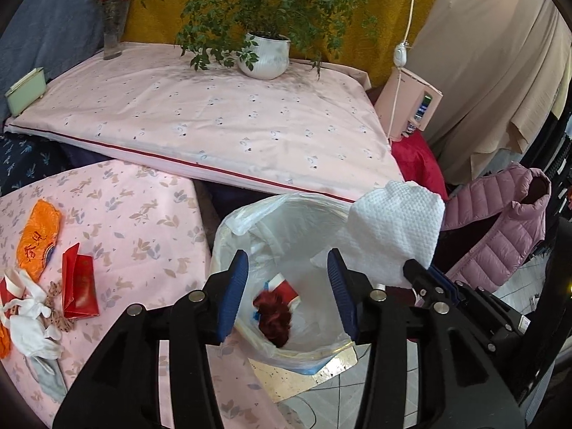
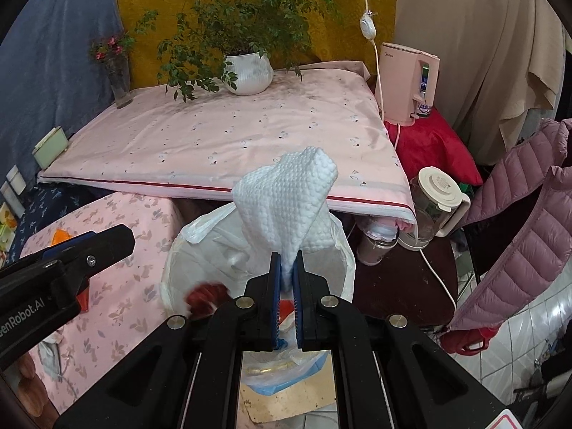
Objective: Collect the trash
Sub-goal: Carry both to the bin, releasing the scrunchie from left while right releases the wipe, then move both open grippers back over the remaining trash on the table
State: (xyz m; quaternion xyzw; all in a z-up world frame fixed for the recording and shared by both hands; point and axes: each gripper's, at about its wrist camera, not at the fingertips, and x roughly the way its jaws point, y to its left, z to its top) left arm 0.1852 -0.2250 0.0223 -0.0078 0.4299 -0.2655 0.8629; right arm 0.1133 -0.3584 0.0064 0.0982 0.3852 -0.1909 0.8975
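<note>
White embossed paper towel [image 1: 397, 232] is seen from the left wrist view, held up just to the right of the left gripper [image 1: 289, 293], over the far right rim of the lined trash bin [image 1: 228, 236]. The left gripper is held wide and empty, directly above the bin mouth; between its blue pads [image 1: 236, 286] a dark red crumpled scrap [image 1: 273, 316] and a red-and-white wrapper [image 1: 284, 284] are seen lying at the bottom. Well to the left, on the floral-covered low table [image 1: 143, 228], more litter is left: red envelopes [image 1: 79, 287], an orange pouch [image 1: 37, 232] and a white crumpled cloth [image 1: 26, 325].

From the right wrist view, the right gripper [image 2: 287, 300] is seen clamped on the lower corner of the towel, which stands up and forward from the jaws. The bin is placed below and ahead, its plastic liner [image 2: 200, 228] bunched loosely at the rim. The left gripper's black body is seen at the left, beside the bin.

A miss is judged possible: the towel is light and broad, so on release it could be caught on the liner edge or drift to the tiled floor [image 2: 511, 350] on the right. It could also be left clinging to the ribbed pads.
</note>
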